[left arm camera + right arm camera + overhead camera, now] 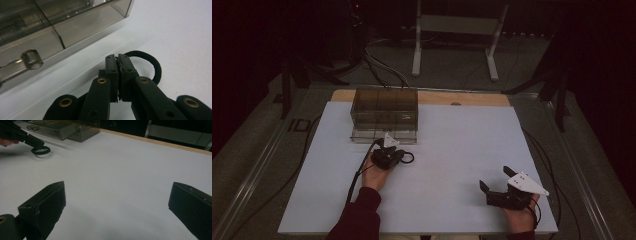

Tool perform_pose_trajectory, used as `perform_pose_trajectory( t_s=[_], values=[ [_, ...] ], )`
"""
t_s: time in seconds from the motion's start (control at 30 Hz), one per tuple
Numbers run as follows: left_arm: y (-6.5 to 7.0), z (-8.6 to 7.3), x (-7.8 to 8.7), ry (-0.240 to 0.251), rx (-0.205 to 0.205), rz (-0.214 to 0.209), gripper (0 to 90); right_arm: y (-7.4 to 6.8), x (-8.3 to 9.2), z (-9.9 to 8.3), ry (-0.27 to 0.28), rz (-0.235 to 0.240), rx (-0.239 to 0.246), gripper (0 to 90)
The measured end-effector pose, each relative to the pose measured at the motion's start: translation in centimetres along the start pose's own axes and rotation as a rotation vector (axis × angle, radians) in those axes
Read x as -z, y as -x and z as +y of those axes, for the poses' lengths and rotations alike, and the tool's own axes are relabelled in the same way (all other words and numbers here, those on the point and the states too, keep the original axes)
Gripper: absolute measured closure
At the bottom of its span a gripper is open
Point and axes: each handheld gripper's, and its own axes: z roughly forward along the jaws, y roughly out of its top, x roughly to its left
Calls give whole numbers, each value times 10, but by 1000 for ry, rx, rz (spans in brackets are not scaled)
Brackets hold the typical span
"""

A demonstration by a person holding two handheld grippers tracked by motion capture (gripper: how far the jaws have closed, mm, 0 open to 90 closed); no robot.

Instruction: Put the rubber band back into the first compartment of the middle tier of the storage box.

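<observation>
The white tabletop (452,150) carries a smoky clear drawer box (384,115) at the far left, one drawer pulled out. I judge I'm carrying a black band (152,63) to it; next comes a lift over the drawer's front. My left hand-held gripper (117,61) pinches the band, just before the box. My right hand-held gripper (117,202) rests wide, empty.

drawer box (62,30) cut off by frame edges, black band (152,63) partly hidden behind left gripper (120,58) jaws
</observation>
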Motion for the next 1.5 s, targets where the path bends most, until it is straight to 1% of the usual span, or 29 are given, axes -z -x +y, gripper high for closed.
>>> perform_pose_trajectory(
  t_s=[0.17, 0.57, 0.93, 1.5],
  values=[
    [-2, 1, 4, 9, 8, 3, 885, 0, 0, 0, -2, 1, 3, 14],
    [-8, 8, 14, 25, 8, 28, 885, 0, -1, 0, -5, -1, 4, 14],
    [-12, 12, 20, 40, 17, 41, 885, -1, -1, 0, -8, 0, 6, 14],
    [-18, 19, 28, 47, 22, 71, 885, 0, -1, 0, -8, -2, 9, 14]
  ],
)
